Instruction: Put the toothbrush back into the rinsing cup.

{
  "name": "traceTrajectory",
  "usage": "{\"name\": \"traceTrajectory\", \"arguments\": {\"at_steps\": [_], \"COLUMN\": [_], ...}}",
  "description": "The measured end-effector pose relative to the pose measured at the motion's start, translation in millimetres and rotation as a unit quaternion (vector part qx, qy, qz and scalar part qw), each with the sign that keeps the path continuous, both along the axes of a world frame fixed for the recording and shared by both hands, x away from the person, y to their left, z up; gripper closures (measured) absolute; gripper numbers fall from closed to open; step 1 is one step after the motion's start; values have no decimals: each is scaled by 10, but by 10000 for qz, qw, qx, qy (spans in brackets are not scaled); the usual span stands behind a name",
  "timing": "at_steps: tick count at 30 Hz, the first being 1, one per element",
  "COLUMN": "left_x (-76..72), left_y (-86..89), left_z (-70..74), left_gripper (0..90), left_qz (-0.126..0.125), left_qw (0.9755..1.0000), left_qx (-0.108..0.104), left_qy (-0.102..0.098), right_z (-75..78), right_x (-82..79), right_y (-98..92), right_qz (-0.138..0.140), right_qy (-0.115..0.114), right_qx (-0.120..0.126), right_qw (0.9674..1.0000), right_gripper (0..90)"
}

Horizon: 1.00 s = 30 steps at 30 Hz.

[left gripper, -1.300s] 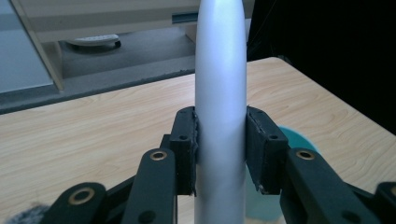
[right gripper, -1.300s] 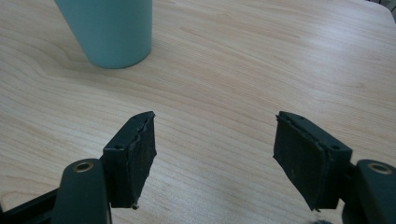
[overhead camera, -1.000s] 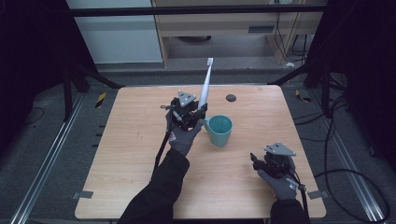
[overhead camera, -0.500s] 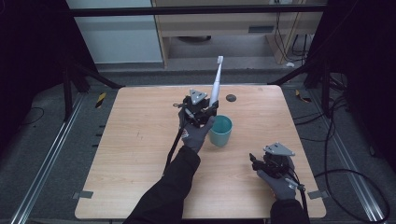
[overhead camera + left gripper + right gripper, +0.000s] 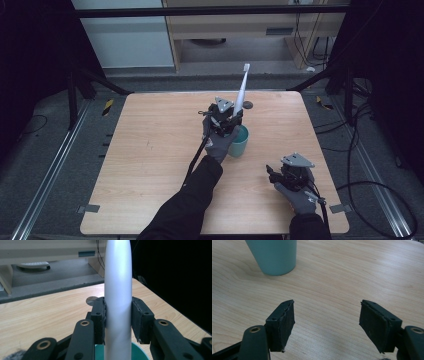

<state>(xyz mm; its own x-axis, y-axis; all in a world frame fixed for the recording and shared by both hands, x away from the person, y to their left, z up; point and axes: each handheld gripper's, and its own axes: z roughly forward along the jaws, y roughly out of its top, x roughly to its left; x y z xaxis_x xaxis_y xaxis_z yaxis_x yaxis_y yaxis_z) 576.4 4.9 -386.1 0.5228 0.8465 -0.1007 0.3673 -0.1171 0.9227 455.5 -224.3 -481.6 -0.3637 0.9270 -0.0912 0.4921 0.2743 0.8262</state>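
Observation:
My left gripper [image 5: 231, 120] is shut on a white toothbrush [image 5: 241, 90], held nearly upright with its bristle head at the top. In the left gripper view the white handle [image 5: 118, 290] is clamped between the black pads [image 5: 98, 320], directly above the rim of a teal cup [image 5: 140, 353]. The teal cup [image 5: 240, 142] stands on the wooden table [image 5: 150, 150], just right of and under that gripper. My right gripper [image 5: 274, 175] rests low near the table's front right, open, with nothing between its pads [image 5: 282, 325]. The cup [image 5: 273, 255] stands beyond them.
A small dark round hole [image 5: 248, 105] sits in the tabletop behind the cup. Black frame bars [image 5: 200, 10] and a pale cabinet stand beyond the far edge. Cables [image 5: 360, 165] trail on the floor at the right.
My left gripper has carried the toothbrush to the right, from left of the cup to directly over it, and the brush has turned more upright. The right gripper has stayed in place.

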Motion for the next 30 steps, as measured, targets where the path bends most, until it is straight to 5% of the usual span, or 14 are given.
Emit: {"name": "traceTrajectory", "arguments": {"at_steps": [13, 30], "left_x": [-21, -74], "left_y": [17, -31], "left_z": [-303, -496], "left_gripper": [657, 655], "left_qz": [29, -44], "left_qw": [9999, 9993], "left_qx": [104, 294], "left_qy": [127, 235], "right_z": [-13, -18], "right_x": [4, 11], "right_y": [3, 0], "right_qz": [10, -13], "right_qy": [28, 44], "right_qx": [-14, -41], "right_qw": [10000, 10000], "right_gripper": [281, 275]}}
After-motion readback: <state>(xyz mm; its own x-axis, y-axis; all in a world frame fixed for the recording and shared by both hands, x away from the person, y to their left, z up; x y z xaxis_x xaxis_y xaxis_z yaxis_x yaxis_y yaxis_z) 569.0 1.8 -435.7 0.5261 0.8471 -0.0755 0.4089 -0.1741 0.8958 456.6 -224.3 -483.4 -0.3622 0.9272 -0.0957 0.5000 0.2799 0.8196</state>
